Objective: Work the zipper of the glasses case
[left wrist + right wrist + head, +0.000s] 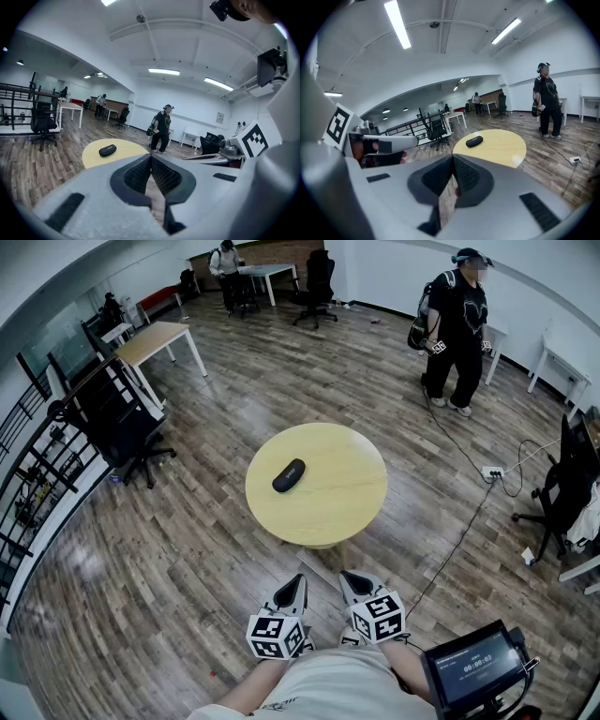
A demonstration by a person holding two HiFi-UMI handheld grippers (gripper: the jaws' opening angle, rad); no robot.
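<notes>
A black glasses case [289, 474] lies on the round yellow table [347, 486], left of its middle; it also shows small in the left gripper view [108, 150] and the right gripper view [474, 140]. My left gripper [296, 583] and right gripper [351, 578] hang side by side close to my body, well short of the table's near edge. Both are shut with nothing between their tips. The case's zipper is too small to make out.
A person [457, 324] stands beyond the table at the right. A cable and power strip [492, 471] lie on the wood floor right of the table. Black office chairs [122, 427] and railings stand at the left, another chair [567, 486] at the right, desks at the back.
</notes>
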